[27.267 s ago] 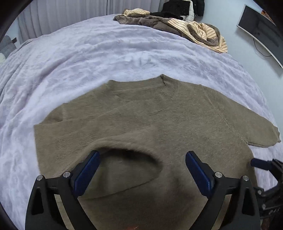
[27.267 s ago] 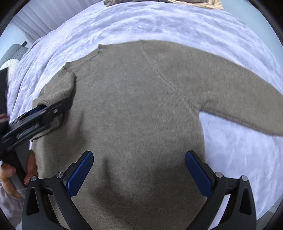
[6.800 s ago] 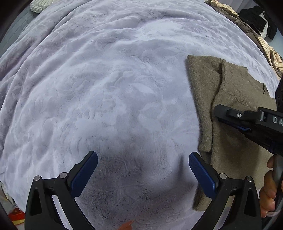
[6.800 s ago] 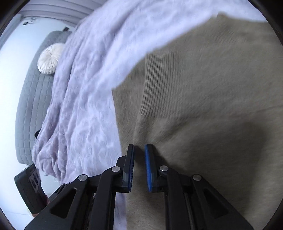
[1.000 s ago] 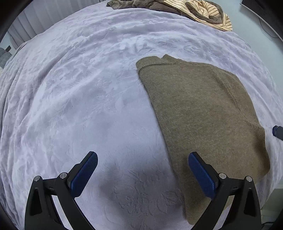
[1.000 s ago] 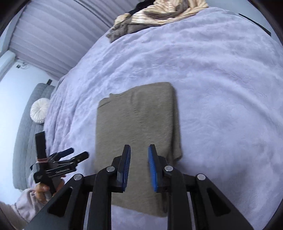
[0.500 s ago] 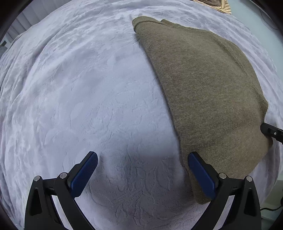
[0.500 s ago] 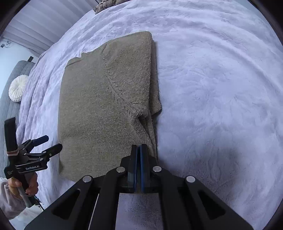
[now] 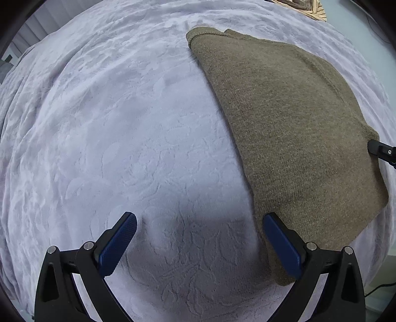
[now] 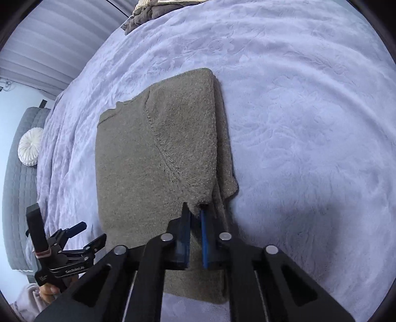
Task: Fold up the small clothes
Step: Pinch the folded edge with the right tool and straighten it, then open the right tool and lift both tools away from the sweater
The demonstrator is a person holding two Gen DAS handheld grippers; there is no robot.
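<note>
An olive-brown knit sweater (image 9: 292,119) lies folded into a long strip on the lilac bedspread (image 9: 123,123); it also shows in the right wrist view (image 10: 153,163). My left gripper (image 9: 198,237) is open and empty, low over the bedspread, with its right finger beside the sweater's near left edge. My right gripper (image 10: 196,218) is nearly shut, its blue pads pinching the folded-in sleeve flap at the sweater's right edge. The left gripper also shows in the right wrist view (image 10: 84,235), at the sweater's near left corner.
A pile of other clothes (image 10: 148,10) lies at the far end of the bed, also at the top of the left wrist view (image 9: 304,7). A grey padded headboard and a round white cushion (image 10: 31,146) stand at left. The bed edge runs close on the right (image 9: 381,247).
Both grippers have come down closer to the sweater. My right gripper, shut in the air half a second ago, now grips the sleeve flap at the sweater's right edge. The left stays open.
</note>
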